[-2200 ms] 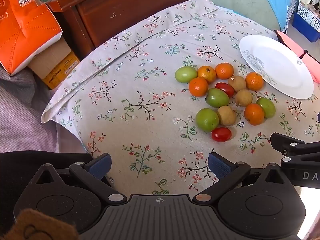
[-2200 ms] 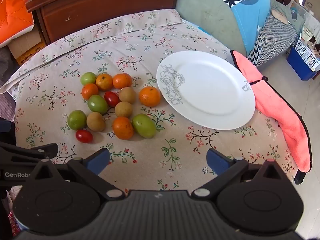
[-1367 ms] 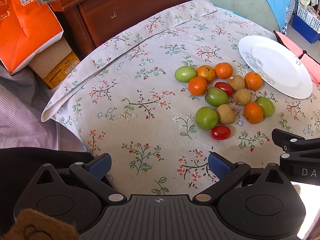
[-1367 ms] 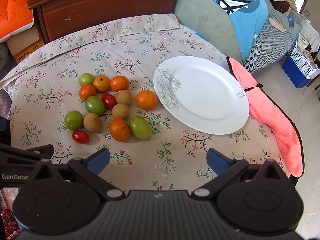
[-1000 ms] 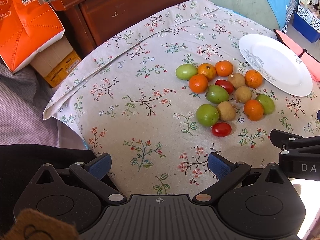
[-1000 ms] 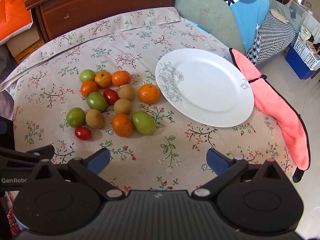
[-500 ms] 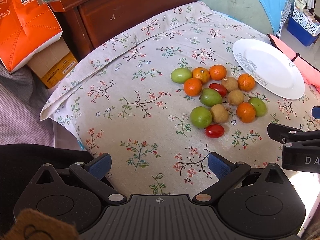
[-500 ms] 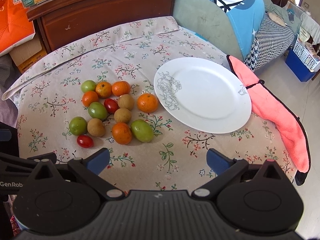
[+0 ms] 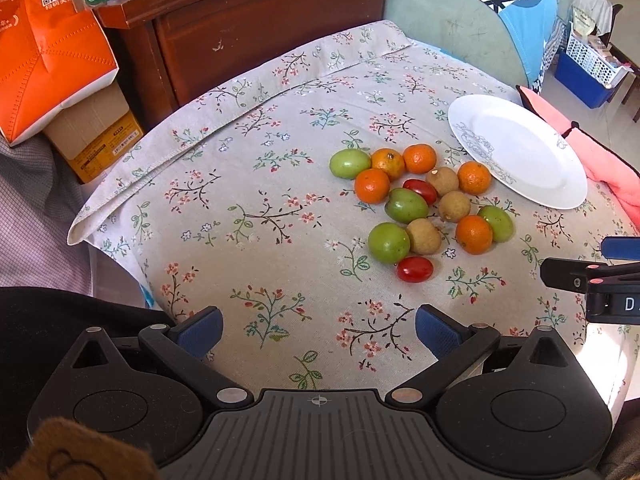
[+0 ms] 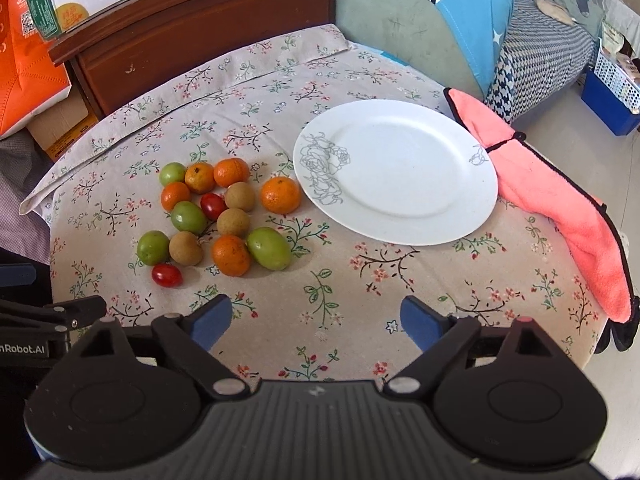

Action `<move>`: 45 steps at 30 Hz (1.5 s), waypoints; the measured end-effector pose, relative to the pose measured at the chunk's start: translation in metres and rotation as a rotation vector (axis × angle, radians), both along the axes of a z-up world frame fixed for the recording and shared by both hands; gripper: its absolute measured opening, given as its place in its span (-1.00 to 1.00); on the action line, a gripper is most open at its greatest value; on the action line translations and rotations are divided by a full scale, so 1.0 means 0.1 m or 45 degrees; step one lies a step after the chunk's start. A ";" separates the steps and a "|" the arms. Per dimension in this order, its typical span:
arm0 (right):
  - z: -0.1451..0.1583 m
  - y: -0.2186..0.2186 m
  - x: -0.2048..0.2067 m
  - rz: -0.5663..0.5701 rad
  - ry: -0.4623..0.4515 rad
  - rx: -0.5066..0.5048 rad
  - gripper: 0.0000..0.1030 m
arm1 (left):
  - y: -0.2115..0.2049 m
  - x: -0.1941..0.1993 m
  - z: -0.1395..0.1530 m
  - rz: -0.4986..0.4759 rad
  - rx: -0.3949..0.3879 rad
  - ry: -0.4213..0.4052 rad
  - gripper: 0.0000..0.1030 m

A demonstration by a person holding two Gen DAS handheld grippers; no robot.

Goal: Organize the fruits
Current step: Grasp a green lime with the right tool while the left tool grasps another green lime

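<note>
Orange and green fruits (image 10: 224, 216) well ahead-left of released right hand-held gripper (image 10: 316, 320).

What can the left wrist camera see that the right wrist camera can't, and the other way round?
Only the left wrist view shows the whole yellow-labelled cardboard box under the orange bag. Only the right wrist view shows the full pink towel and the checked bedding. Both show the white plate, bare, the fruit cluster beside it, and open grippers.

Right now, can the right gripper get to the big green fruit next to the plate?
Probably yes. The right gripper is open, and only bare tablecloth lies between it and the green fruit.
</note>
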State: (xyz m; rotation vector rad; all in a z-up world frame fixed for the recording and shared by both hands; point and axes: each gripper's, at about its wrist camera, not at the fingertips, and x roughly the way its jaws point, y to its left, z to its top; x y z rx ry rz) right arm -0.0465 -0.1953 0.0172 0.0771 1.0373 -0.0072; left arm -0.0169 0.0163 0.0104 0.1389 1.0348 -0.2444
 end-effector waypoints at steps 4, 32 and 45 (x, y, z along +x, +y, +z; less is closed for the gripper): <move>-0.02 0.06 0.01 0.053 -0.007 0.009 0.64 | -0.01 0.02 -0.02 -0.011 -0.005 -0.009 0.97; -0.20 0.06 0.42 0.146 -0.034 0.095 -0.24 | -0.17 0.42 -0.23 -0.092 -0.199 -0.022 0.29; -0.29 0.10 0.56 0.192 -0.006 0.105 -0.35 | -0.20 0.47 -0.31 -0.093 -0.206 -0.040 0.23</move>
